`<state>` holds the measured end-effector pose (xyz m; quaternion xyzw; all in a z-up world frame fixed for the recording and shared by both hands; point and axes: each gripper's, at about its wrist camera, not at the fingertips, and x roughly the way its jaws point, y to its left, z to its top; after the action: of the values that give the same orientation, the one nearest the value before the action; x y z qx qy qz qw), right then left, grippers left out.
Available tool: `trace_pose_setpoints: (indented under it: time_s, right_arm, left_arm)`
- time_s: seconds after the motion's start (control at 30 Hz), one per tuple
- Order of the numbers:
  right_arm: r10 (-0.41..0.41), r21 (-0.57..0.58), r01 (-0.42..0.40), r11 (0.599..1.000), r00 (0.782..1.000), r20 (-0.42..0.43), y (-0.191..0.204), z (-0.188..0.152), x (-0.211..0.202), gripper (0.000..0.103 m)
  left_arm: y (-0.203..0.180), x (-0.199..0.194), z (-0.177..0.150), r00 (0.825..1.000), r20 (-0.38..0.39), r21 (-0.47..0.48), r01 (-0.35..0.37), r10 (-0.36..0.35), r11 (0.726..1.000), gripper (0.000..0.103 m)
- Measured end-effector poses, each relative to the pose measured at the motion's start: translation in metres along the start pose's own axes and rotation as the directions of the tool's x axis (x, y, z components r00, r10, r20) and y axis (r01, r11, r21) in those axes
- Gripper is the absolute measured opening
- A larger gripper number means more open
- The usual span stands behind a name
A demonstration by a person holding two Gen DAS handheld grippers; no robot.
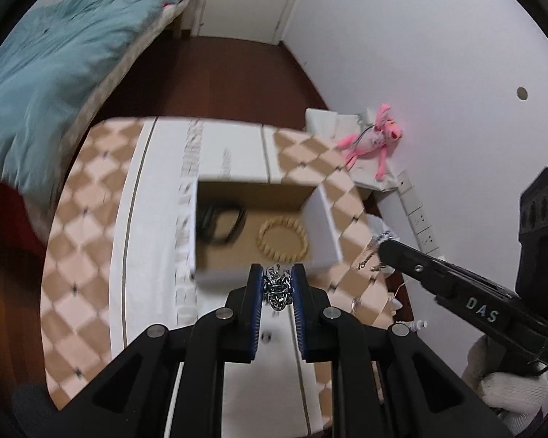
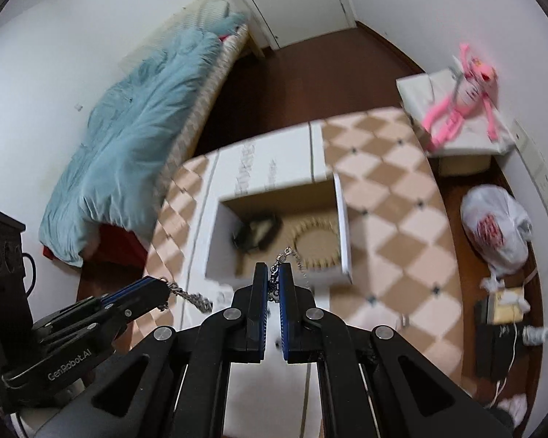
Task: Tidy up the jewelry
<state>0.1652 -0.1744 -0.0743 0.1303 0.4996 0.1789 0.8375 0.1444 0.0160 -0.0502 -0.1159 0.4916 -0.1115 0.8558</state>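
Observation:
A silver chain point(image 1: 278, 289) hangs bunched between the pads of my left gripper point(image 1: 277, 273), which is shut on it just before the near wall of an open white box point(image 1: 321, 226). The box holds a beaded wooden bracelet point(image 1: 283, 239) and a black band point(image 1: 221, 225). My right gripper point(image 2: 273, 270) is shut on the other end of the chain point(image 2: 274, 273), above the near edge of the box point(image 2: 341, 219). The left gripper point(image 2: 164, 286) shows at the left in the right wrist view with chain links point(image 2: 195, 297) dangling. The right gripper point(image 1: 381, 250) shows at the right in the left wrist view.
The box stands on a checkered table point(image 1: 84, 219) with a white runner. A pink plush toy point(image 2: 460, 98) lies on a white box beyond. A bed with a teal blanket point(image 2: 139, 127) is at the left. A plastic bag point(image 2: 497, 230) is on the floor at the right.

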Motion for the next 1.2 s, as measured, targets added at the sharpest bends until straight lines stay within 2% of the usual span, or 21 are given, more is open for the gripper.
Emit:
trace_pose_setpoints:
  time_s: [0.13,0.27,0.4,0.5,0.53,0.6,0.67,0.77,0.8,0.83,0.87,0.9,0.93,1.03,1.1,1.2]
  right_arm:
    - [0.009,0.002,-0.009,1.0,0.999,-0.045,0.001,0.032,0.025,0.006]
    - [0.018,0.0,-0.018,1.0,0.991,-0.135,-0.003,0.051,0.06,0.006]
    - [0.008,0.002,-0.007,1.0,0.973,-0.231,-0.01,0.059,0.092,0.007]
    - [-0.036,-0.009,0.034,0.999,0.963,-0.266,-0.015,0.062,0.105,0.009]
    - [-0.042,-0.004,0.042,0.999,0.962,-0.269,-0.018,0.062,0.107,0.012]
    - [-0.039,0.001,0.041,0.999,0.959,-0.279,-0.022,0.063,0.109,0.032]
    - [-0.066,-0.007,0.067,0.998,0.96,-0.274,-0.024,0.062,0.109,0.042]
    - [-0.115,-0.026,0.112,0.993,0.959,-0.258,-0.026,0.06,0.107,0.043]
    - [-0.14,-0.041,0.134,0.99,0.959,-0.247,-0.025,0.06,0.106,0.049]
    - [-0.18,-0.063,0.17,0.983,0.957,-0.227,-0.024,0.057,0.103,0.063]
    - [-0.208,-0.078,0.196,0.978,0.954,-0.218,-0.023,0.056,0.103,0.072]
    - [-0.238,-0.093,0.223,0.97,0.949,-0.208,-0.023,0.053,0.102,0.087]
    - [-0.256,-0.1,0.24,0.966,0.946,-0.2,-0.023,0.051,0.101,0.094]
    - [-0.342,-0.139,0.32,0.937,0.922,-0.18,-0.023,0.04,0.102,0.095]
    - [-0.372,-0.147,0.349,0.926,0.911,-0.18,-0.025,0.032,0.104,0.1]
    - [-0.411,-0.156,0.388,0.908,0.896,-0.167,-0.028,0.022,0.106,0.101]
  left_arm:
    - [0.003,0.017,0.025,1.0,-0.01,0.015,-0.014,0.014,1.0,0.012]
    - [0.015,0.048,0.043,0.997,-0.074,-0.009,-0.028,0.028,1.0,0.013]
    - [0.024,0.066,0.049,0.989,-0.129,-0.031,-0.077,0.072,0.997,0.014]
    - [0.029,0.079,0.052,0.978,-0.162,-0.021,-0.138,0.132,0.99,0.017]
    - [0.031,0.08,0.052,0.976,-0.159,-0.016,-0.155,0.151,0.988,0.021]
    - [0.034,0.08,0.051,0.975,-0.149,-0.017,-0.168,0.164,0.986,0.032]
    - [0.038,0.08,0.049,0.972,-0.144,-0.025,-0.191,0.185,0.981,0.051]
    - [0.04,0.081,0.046,0.966,-0.132,-0.016,-0.226,0.222,0.974,0.066]
    - [0.041,0.081,0.043,0.959,-0.13,-0.009,-0.256,0.253,0.967,0.069]
    - [0.042,0.083,0.041,0.953,-0.129,-0.004,-0.277,0.274,0.961,0.074]
    - [0.043,0.083,0.04,0.95,-0.128,-0.001,-0.288,0.285,0.958,0.08]
    - [0.044,0.084,0.035,0.944,-0.123,0.004,-0.309,0.307,0.951,0.085]
    - [0.046,0.086,0.032,0.939,-0.119,0.007,-0.323,0.322,0.946,0.095]
    - [0.05,0.089,0.022,0.932,-0.112,0.01,-0.346,0.345,0.938,0.098]
    - [0.05,0.091,0.015,0.928,-0.109,0.016,-0.357,0.356,0.934,0.099]
    - [0.049,0.091,0.01,0.925,-0.101,0.023,-0.366,0.367,0.93,0.099]
